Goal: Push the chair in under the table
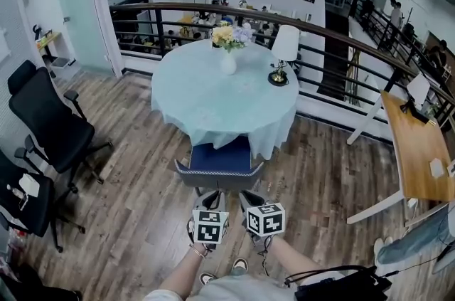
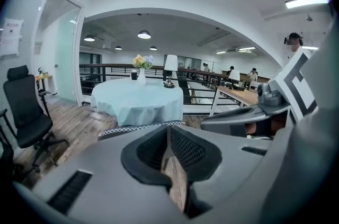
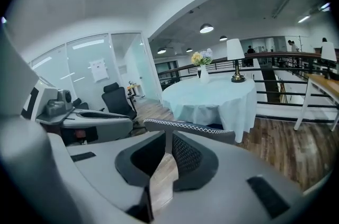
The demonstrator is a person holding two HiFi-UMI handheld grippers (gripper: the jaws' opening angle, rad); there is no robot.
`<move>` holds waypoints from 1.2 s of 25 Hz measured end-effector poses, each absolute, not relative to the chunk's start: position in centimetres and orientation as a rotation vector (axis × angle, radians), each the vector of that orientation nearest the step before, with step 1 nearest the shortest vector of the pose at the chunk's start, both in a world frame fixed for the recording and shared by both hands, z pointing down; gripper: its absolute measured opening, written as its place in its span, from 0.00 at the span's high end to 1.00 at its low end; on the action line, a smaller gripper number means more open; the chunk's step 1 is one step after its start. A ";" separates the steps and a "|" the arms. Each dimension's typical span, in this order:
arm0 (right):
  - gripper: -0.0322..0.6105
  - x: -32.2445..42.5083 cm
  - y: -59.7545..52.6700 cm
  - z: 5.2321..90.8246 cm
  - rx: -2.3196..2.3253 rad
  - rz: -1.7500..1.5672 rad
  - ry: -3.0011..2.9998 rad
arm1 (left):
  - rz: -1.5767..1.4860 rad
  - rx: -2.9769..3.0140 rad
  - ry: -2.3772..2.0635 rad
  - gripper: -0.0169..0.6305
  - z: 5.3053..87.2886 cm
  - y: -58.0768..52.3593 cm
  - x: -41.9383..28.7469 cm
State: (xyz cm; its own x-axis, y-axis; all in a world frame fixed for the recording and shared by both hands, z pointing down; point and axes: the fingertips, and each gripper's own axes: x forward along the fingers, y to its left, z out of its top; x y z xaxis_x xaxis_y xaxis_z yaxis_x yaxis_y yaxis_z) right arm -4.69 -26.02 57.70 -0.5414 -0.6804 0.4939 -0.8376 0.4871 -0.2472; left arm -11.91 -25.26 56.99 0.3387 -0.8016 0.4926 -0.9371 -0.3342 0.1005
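Standing straight ahead of both grippers, the grey-backed chair with a blue seat cushion (image 1: 219, 163) sits at the near edge of the round table draped in a pale blue-green cloth (image 1: 213, 97). Its seat is partly beneath the hanging cloth, and its backrest is out clear over the wooden plank floor (image 1: 142, 200).

The backrest's top rail, trimmed in white stitching, runs crosswise, square to the line from the person to the table. A push along that line should therefore carry the chair further under. The left gripper (image 1: 210, 201) lines up with the rail's left half and the right gripper (image 1: 249, 199) with its right half. Neither looks clearly nearer. In the gripper views both hang just short of the rail, apart from it.

The left gripper's jaws are clenched together, with only a sliver of floor showing between the pads and nothing held. The right gripper's jaws are likewise drawn together and empty. Closed like this, the tips would probably serve as blunt pushers against the backrest, one on each half, which should keep the chair from swinging sideways.
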 end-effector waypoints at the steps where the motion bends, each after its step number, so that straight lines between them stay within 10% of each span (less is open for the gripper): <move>1: 0.87 -4.6 -25.5 57.5 1.288 0.664 -2.409 | 0.498 2.242 -1.543 0.94 56.6 -24.8 -11.9; 30: 0.92 -4.1 -21.1 58.1 1.360 0.681 -2.346 | 0.406 2.149 -1.591 0.97 56.2 -21.1 -12.7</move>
State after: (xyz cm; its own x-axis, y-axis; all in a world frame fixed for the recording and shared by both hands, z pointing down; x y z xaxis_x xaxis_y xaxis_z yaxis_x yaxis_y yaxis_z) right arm -4.06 -21.09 58.12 -0.4817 -0.7095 0.5144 -0.8746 0.4259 -0.2317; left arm -12.73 -21.08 56.22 0.2974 -0.8275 0.4763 -0.9545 -0.2464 0.1679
